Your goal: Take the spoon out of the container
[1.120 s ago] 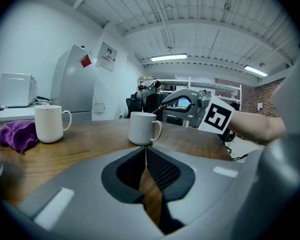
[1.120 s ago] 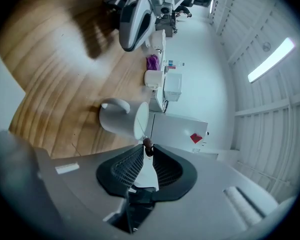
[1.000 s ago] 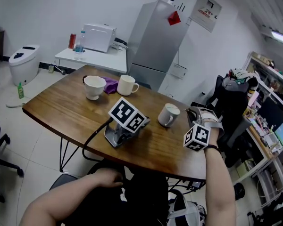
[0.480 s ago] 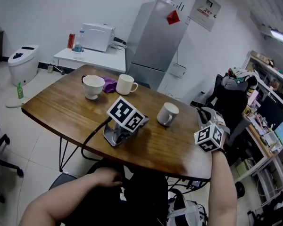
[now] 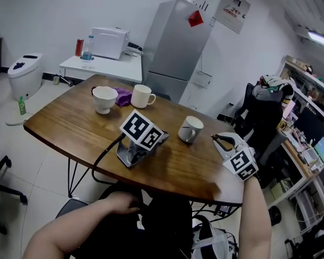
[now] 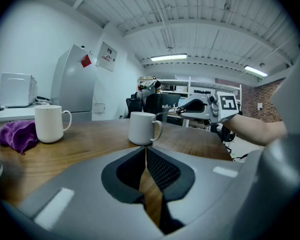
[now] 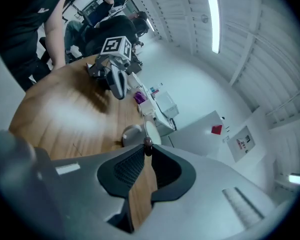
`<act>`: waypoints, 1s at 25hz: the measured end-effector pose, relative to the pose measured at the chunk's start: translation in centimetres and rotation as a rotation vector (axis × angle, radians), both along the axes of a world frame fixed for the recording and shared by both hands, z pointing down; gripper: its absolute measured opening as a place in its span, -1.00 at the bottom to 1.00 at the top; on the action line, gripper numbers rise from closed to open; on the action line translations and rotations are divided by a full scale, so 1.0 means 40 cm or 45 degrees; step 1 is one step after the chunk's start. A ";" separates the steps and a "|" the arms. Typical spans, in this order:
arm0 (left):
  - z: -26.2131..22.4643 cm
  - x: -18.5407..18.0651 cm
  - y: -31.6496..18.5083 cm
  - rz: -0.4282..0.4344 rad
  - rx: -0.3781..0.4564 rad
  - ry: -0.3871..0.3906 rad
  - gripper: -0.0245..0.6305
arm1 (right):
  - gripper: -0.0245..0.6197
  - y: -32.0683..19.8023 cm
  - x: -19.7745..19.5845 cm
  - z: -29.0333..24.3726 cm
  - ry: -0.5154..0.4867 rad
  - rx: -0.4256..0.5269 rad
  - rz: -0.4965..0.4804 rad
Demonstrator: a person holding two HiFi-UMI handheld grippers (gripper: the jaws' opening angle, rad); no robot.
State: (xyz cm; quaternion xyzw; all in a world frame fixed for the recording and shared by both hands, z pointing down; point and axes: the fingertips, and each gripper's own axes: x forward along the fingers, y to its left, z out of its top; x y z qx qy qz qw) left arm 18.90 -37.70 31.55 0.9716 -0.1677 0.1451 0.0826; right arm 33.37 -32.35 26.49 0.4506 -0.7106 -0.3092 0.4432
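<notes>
Wood fills the middle of the head view: a brown wooden table [image 5: 65, 125] with rounded corners. At its right edge a bare forearm [image 5: 254, 215] carries the right gripper [image 5: 214, 138], which points toward the upper left of the frame. Its jaws have just been closing and now pinch the small rounded end of a thin metal spoon [image 7: 147, 142] at their very tips.

In the left gripper view the spoon runs from those tips leftward to the rim of a plain white mug with a handle [image 5: 190, 129], which stands upright just left of the right gripper. Whether the spoon's far end is inside the mug or already clear of the rim, I cannot tell.

Near the centre of the table lies the left gripper [image 6: 145, 151], with no hand on it. Its jaw tips are pressed together and nothing is between them. A black cable [image 5: 105, 156] runs from it over the near edge of the table.

At the upper left of the tabletop stand a white bowl-shaped cup [image 5: 105, 98] and a second white mug [image 5: 142, 96], with a crumpled purple cloth [image 5: 124, 96] between them. Behind the table, against the wall, stands a tall grey refrigerator [image 5: 175, 42].
</notes>
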 end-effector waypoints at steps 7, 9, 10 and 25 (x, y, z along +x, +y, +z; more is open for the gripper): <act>0.000 -0.001 0.000 0.000 0.000 -0.001 -0.89 | -0.78 0.012 0.001 0.101 -0.079 -0.307 -0.050; -0.001 0.000 -0.001 0.000 0.000 -0.001 -0.89 | -0.78 0.014 0.010 0.121 -0.104 -0.389 -0.039; -0.001 0.000 -0.001 0.001 0.000 -0.001 -0.89 | -0.78 0.015 0.016 0.129 -0.120 -0.430 -0.028; 0.000 -0.001 0.000 0.000 0.000 0.001 -0.89 | -0.77 -0.013 0.102 0.219 -0.359 -0.971 0.348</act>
